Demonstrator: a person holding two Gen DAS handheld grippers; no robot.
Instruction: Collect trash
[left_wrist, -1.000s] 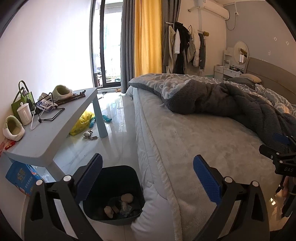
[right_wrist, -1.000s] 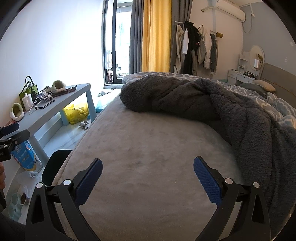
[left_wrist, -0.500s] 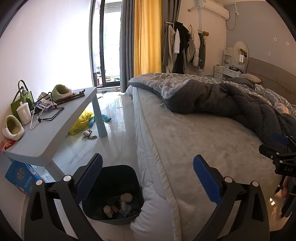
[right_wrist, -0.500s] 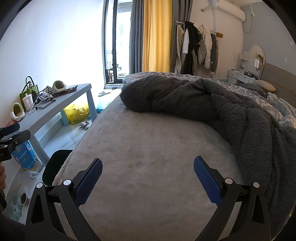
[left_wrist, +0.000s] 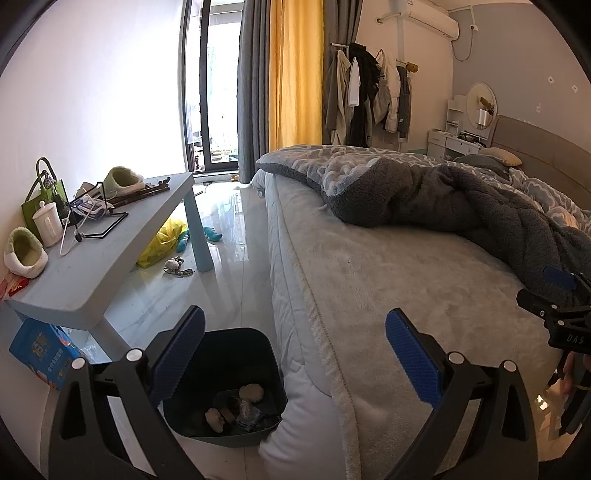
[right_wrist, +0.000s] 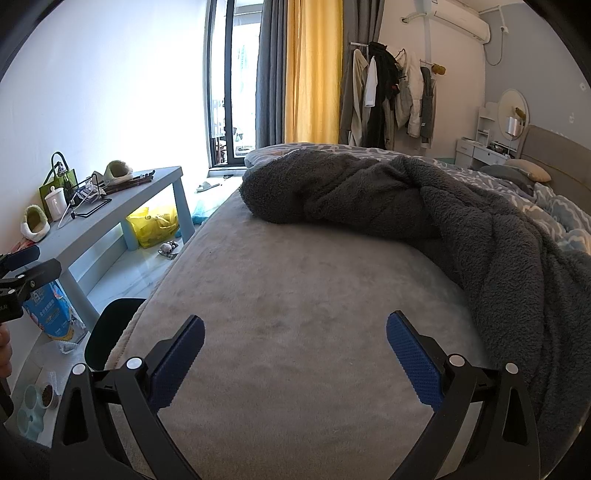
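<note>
A dark bin (left_wrist: 255, 347) stands on the floor by the bed's near corner, with crumpled trash (left_wrist: 251, 393) in its bottom. Its rim also shows in the right wrist view (right_wrist: 110, 325). My left gripper (left_wrist: 295, 354) is open and empty, above the bin and the bed's edge. My right gripper (right_wrist: 295, 354) is open and empty, over the bare grey bed cover (right_wrist: 295, 295). The right gripper shows at the right edge of the left wrist view (left_wrist: 561, 306).
A low blue table (left_wrist: 122, 251) with slippers, a mug and a green bag stands at the left. A yellow bag (left_wrist: 162, 240) and small toys lie under it. A blue packet (left_wrist: 40, 350) leans by its leg. A dark blanket (right_wrist: 406, 199) is bunched on the bed.
Both grippers have barely moved; the views have shifted only slightly. Both stay open and empty.
</note>
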